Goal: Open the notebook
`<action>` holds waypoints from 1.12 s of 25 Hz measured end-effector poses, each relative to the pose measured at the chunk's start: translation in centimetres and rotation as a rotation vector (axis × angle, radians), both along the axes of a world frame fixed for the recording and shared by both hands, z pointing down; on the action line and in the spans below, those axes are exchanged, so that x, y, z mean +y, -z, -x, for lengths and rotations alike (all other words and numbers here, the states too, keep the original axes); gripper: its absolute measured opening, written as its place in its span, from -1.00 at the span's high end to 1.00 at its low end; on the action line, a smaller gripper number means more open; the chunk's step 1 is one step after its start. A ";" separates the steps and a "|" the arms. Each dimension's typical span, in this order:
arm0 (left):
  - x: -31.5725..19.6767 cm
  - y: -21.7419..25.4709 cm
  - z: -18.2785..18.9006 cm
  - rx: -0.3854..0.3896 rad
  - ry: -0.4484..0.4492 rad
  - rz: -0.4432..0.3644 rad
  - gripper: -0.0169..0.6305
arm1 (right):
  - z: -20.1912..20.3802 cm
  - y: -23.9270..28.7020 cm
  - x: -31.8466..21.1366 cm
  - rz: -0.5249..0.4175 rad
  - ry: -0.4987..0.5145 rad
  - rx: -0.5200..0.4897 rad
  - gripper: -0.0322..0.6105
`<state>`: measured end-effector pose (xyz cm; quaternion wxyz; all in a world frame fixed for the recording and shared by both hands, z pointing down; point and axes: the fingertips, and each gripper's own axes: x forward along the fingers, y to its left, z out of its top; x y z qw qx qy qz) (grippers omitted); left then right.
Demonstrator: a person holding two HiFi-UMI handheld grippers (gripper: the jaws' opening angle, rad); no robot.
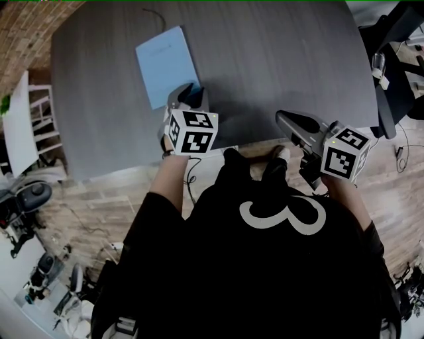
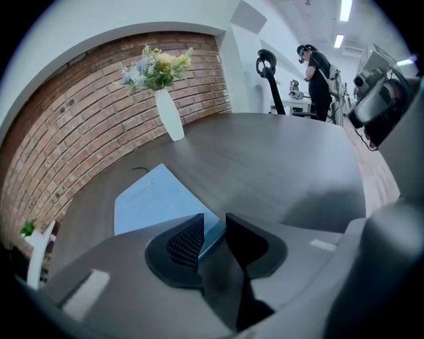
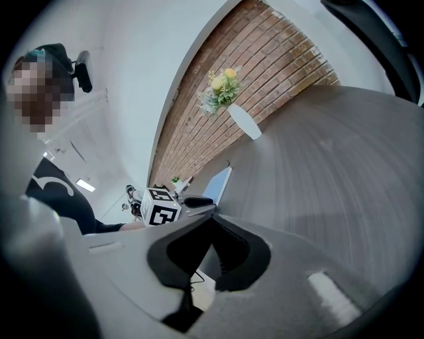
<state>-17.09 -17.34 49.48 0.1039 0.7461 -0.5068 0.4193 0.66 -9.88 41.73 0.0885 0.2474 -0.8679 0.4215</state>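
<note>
A light blue notebook [image 1: 165, 63] lies closed on the dark grey table [image 1: 285, 59], left of the middle. My left gripper [image 1: 191, 91] points down at its near right corner. In the left gripper view the notebook [image 2: 149, 202] runs in between the jaws [image 2: 213, 228], which stand a little apart around its corner edge; I see no pad pressing on it. My right gripper [image 1: 281, 118] hovers over the table's near edge, apart from the notebook, its tips together [image 3: 211, 218] with nothing held. The right gripper view shows the notebook [image 3: 218, 185] beyond the left gripper's marker cube [image 3: 161, 206].
A white vase with flowers [image 2: 169, 112] stands at the table's far side by the brick wall. A thin dark cable [image 1: 156, 16] lies beyond the notebook. A black chair [image 1: 391, 66] is at the table's right end. A person [image 2: 321, 73] stands far back.
</note>
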 end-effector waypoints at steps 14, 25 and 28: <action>-0.2 0.5 0.0 0.137 0.035 0.046 0.84 | -0.4 -0.1 0.2 0.005 -0.026 -0.013 0.89; 0.2 2.2 0.4 0.286 0.090 0.056 0.86 | 0.1 0.1 0.2 -0.010 -0.019 -0.025 0.89; 0.2 3.4 0.8 0.337 0.114 0.043 0.86 | 0.6 0.2 0.0 -0.013 -0.009 -0.027 0.89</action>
